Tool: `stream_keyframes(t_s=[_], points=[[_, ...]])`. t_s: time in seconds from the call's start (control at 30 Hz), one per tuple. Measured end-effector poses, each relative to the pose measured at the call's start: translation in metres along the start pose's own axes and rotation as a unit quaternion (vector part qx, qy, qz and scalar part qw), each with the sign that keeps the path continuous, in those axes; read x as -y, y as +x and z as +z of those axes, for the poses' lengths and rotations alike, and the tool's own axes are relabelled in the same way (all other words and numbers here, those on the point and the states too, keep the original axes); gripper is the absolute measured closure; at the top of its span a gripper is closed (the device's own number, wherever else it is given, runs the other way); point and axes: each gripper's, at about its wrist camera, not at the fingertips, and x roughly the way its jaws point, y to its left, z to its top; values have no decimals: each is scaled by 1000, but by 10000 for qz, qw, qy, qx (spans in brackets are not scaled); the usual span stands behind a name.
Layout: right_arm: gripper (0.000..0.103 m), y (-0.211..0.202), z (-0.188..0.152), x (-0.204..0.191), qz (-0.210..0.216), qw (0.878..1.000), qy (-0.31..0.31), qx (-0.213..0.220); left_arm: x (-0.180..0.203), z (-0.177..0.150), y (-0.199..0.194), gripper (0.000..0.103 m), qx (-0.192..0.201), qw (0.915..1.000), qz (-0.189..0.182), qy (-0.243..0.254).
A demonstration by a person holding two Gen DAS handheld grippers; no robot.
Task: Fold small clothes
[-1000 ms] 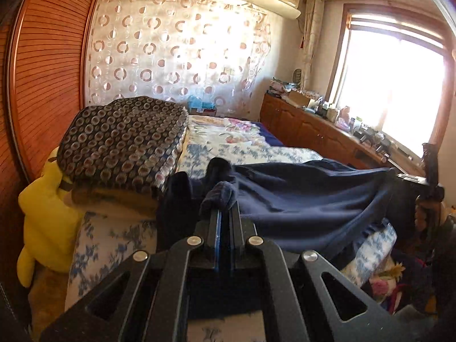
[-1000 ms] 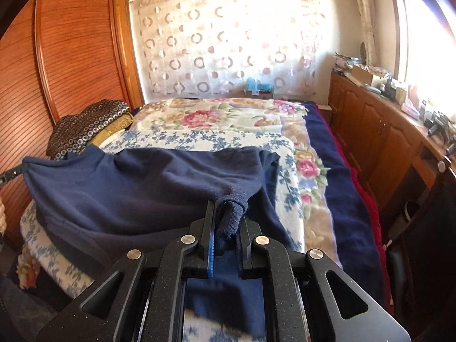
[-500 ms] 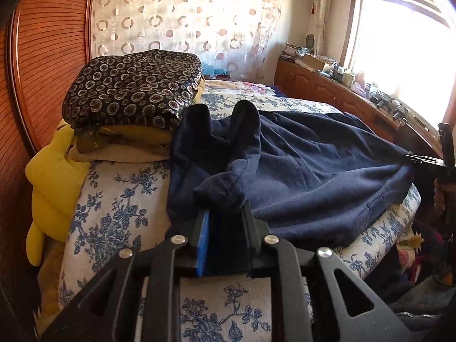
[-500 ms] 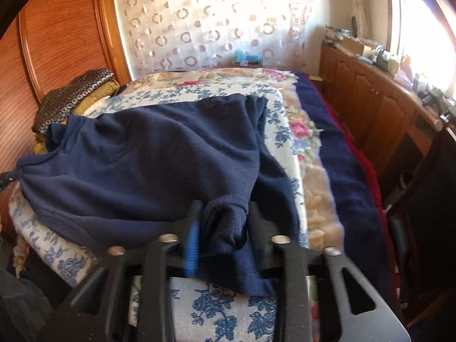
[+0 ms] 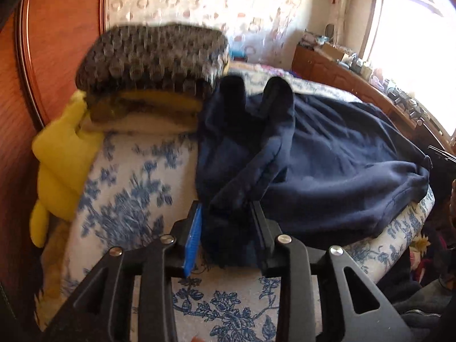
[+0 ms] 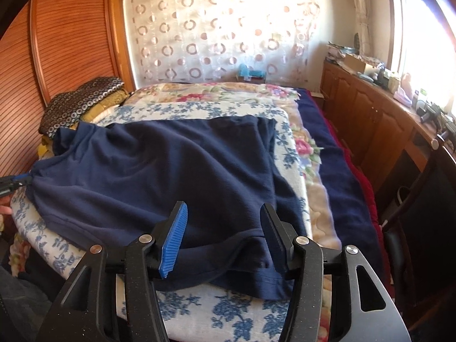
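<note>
A dark navy garment [image 6: 171, 171] lies spread on the blue-flowered bed cover [image 6: 222, 313]; it also shows in the left wrist view [image 5: 327, 171]. My right gripper [image 6: 223, 213] is open wide over the garment's near hem, holding nothing. My left gripper [image 5: 226, 208] has its jaws partly apart with a bunched navy corner [image 5: 228, 199] lying loose between them. The left gripper's tip also shows at the left edge of the right wrist view [image 6: 14, 182], at the garment's corner.
A stack of folded bedding with a dark dotted top [image 5: 154, 54] and a yellow plush toy [image 5: 62, 159] lie left of the garment. A wooden wardrobe [image 6: 57, 42] stands at the left, and a cluttered wooden counter [image 6: 384, 108] under the window at the right.
Both grippers lowered the garment onto the bed and opened. The right one has let go completely; the left jaws have spread, with the corner still bunched between them.
</note>
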Motion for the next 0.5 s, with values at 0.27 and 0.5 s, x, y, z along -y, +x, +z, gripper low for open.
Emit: stream_keyframes(t_s=[0.27, 0.5], points=[[49, 7, -4, -11, 161, 9998, -43, -57, 4, -3, 8, 69, -54, 9999, 102, 63], [32, 26, -6, -31, 294, 9992, -211, -191, 7, -4, 10, 68, -20, 9997, 226, 88]])
